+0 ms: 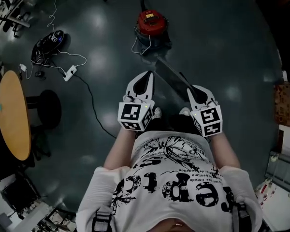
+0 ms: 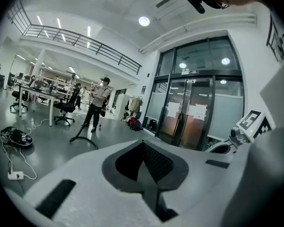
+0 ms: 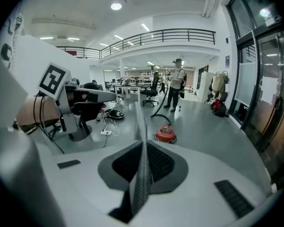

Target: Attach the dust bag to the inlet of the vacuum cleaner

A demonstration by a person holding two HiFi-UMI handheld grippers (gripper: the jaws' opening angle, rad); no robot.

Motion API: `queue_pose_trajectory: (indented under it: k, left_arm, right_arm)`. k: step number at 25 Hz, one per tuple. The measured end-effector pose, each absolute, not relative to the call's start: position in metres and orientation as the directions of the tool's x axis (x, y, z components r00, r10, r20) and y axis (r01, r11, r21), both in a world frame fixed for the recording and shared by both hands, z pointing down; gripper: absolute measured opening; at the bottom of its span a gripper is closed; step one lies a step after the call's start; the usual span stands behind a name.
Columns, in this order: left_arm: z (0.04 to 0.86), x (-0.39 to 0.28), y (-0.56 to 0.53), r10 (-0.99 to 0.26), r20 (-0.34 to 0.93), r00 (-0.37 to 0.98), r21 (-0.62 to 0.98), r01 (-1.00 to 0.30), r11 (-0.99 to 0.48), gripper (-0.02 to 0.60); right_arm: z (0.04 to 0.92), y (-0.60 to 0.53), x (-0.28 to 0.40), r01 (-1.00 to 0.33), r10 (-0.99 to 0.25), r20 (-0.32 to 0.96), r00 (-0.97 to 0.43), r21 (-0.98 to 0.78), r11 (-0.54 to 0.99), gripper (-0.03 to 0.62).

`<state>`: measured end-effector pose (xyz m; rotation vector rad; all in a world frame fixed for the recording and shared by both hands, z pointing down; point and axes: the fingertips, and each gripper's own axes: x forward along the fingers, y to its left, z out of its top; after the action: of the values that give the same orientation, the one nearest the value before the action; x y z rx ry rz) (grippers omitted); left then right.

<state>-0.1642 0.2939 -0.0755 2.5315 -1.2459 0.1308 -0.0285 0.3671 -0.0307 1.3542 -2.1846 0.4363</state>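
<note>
The red canister vacuum cleaner (image 1: 152, 23) stands on the dark floor ahead of me, with its black hose curling away behind it; in the right gripper view the vacuum cleaner (image 3: 165, 134) is small and far past the jaws. My right gripper (image 1: 189, 88) is shut on the dust bag (image 1: 171, 76), a flat grey sheet that juts forward toward the vacuum. Seen edge-on, the dust bag (image 3: 142, 145) is a thin strip pinched between the pads of the right gripper (image 3: 143, 148). My left gripper (image 1: 148, 75) is held level beside it. The left gripper (image 2: 143, 144) is shut with nothing in it.
A round wooden table (image 1: 12, 115) and a black stool (image 1: 48, 108) stand at the left. A black device (image 1: 48, 42) with white cables and a power strip (image 1: 70, 72) lies on the floor. A person (image 3: 176, 84) stands beyond the vacuum. Glass doors (image 2: 194, 112) are behind.
</note>
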Motion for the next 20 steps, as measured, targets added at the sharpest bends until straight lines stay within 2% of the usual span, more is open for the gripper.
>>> queue_pose_trajectory:
  k: [7, 14, 20]
  left_arm:
    - [-0.054, -0.139, 0.225, -0.809, 0.276, 0.519, 0.234, -0.853, -0.467, 0.003]
    - [-0.068, -0.090, 0.176, -0.869, 0.316, 0.380, 0.183, -0.923, -0.337, 0.003]
    - [-0.038, -0.086, 0.119, -0.884, 0.346, 0.314, 0.164, -0.948, -0.272, 0.003]
  right_arm:
    - [-0.015, 0.278, 0.012, -0.838, -0.663, 0.599, -0.449, -0.025, 0.545, 0.026]
    - [-0.024, 0.215, 0.063, -0.721, -0.527, 0.620, -0.582, -0.093, 0.687, 0.026]
    - [0.025, 0.160, 0.072, -0.624, -0.414, 0.692, -0.591, -0.068, 0.778, 0.026]
